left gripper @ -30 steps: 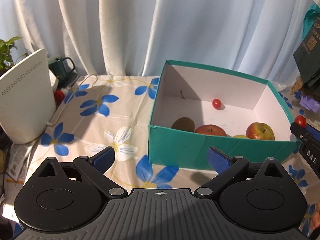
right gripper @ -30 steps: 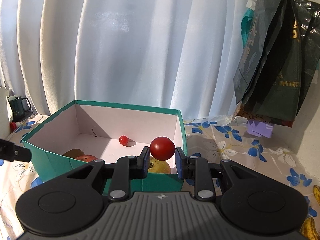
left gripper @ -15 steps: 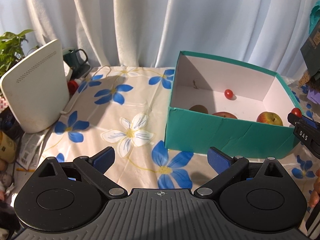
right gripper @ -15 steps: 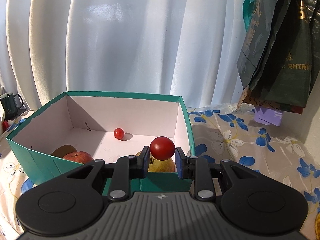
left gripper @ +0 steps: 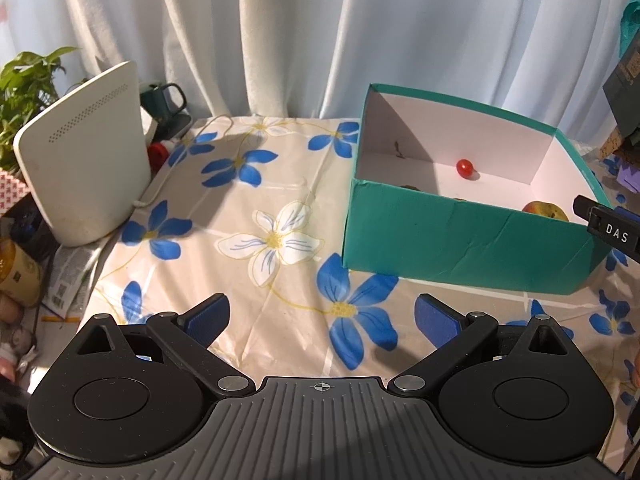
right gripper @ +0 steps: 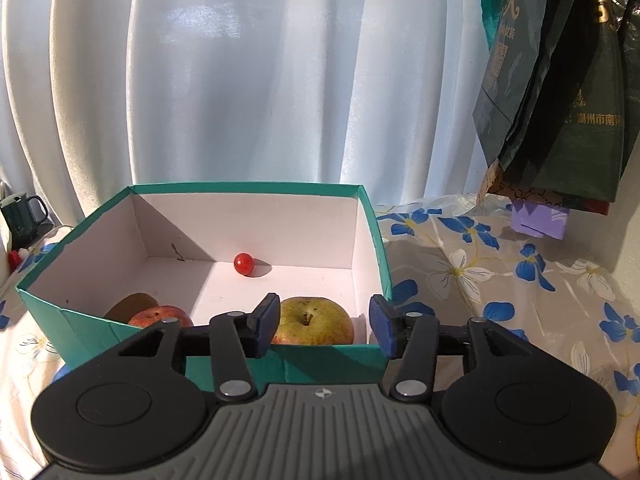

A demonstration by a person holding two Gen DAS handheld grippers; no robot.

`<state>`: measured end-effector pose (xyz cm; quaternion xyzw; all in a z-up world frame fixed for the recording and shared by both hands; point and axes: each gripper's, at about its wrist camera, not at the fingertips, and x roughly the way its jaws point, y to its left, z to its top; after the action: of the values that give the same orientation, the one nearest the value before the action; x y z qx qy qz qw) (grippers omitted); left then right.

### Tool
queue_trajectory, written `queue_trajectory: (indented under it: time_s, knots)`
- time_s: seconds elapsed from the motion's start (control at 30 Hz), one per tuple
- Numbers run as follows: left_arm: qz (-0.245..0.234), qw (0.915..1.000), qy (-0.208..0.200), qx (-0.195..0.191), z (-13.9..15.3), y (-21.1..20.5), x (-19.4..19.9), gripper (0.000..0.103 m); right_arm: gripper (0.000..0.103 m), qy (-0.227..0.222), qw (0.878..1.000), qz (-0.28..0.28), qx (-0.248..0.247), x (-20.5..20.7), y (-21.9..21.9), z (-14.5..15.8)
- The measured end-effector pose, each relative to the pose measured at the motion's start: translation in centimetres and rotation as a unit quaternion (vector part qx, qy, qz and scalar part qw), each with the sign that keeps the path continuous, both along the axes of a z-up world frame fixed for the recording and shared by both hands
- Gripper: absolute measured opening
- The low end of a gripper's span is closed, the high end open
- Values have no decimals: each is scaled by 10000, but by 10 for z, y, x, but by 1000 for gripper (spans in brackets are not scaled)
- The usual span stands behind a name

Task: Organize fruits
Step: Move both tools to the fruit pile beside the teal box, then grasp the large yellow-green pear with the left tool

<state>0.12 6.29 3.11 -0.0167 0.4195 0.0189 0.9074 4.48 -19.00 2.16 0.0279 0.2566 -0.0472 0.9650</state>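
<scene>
A teal box (right gripper: 200, 190) with a white inside stands on the flowered tablecloth. In it lie a small red tomato (right gripper: 243, 263), a yellow-green apple (right gripper: 312, 320), a red apple (right gripper: 160, 316) and a brown kiwi (right gripper: 130, 306). My right gripper (right gripper: 324, 324) is open and empty above the box's near right corner; the tomato it held is out of sight. My left gripper (left gripper: 322, 318) is open and empty over the cloth, left of the box (left gripper: 460, 236). The right gripper's finger (left gripper: 608, 230) shows at the box's right edge in the left wrist view.
A white router-like device (left gripper: 84, 152) stands at the left with a dark green mug (left gripper: 164, 98), a plant (left gripper: 24, 92) and clutter beside it. Dark bags (right gripper: 560, 92) hang at the right above a purple box (right gripper: 540, 220). White curtains lie behind.
My right gripper has opened and the red tomato it held is gone from between its fingers. My left gripper has drawn back and left, away from the box.
</scene>
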Motion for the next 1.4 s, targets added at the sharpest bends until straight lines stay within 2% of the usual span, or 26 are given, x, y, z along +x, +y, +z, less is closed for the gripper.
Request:
queue_trajectory:
  time_s: [0.07,0.13,0.3,0.43,0.6,0.83,0.93,1.23,1.4]
  knots:
    - [-114,9999,-35,-13,0,-2,-6,101,76,-180,9998,59,-72,-10,5,6]
    - [-263,9996,-100,-18,-2,-4,-14,101,85,-446,9988,54,-200,-25,9,15]
    - [-773,9969,-136,1,-8,-12,-37,101,94,-804,9965,161,-138,-69,15,33]
    - [-1310,9912,-110,-150,-18,-18,-60,101,96,-887,9959,198,-34,-111,18,34]
    - [-1794,9836,24,-193,-32,-27,-85,101,96,-664,9977,154,-22,-151,20,23]
    - [-2370,9712,178,-189,-44,-40,-105,101,96,-371,9992,44,132,-166,17,9]
    - [-2360,9715,233,-77,-50,-42,-106,101,96,-353,9992,13,172,-172,18,7]
    - [-2350,9710,404,-187,-62,-40,-100,101,96,-296,9995,-7,140,-179,22,6]
    - [-2360,9697,547,-318,-69,-39,-96,91,96,-244,9996,18,109,-180,24,5]
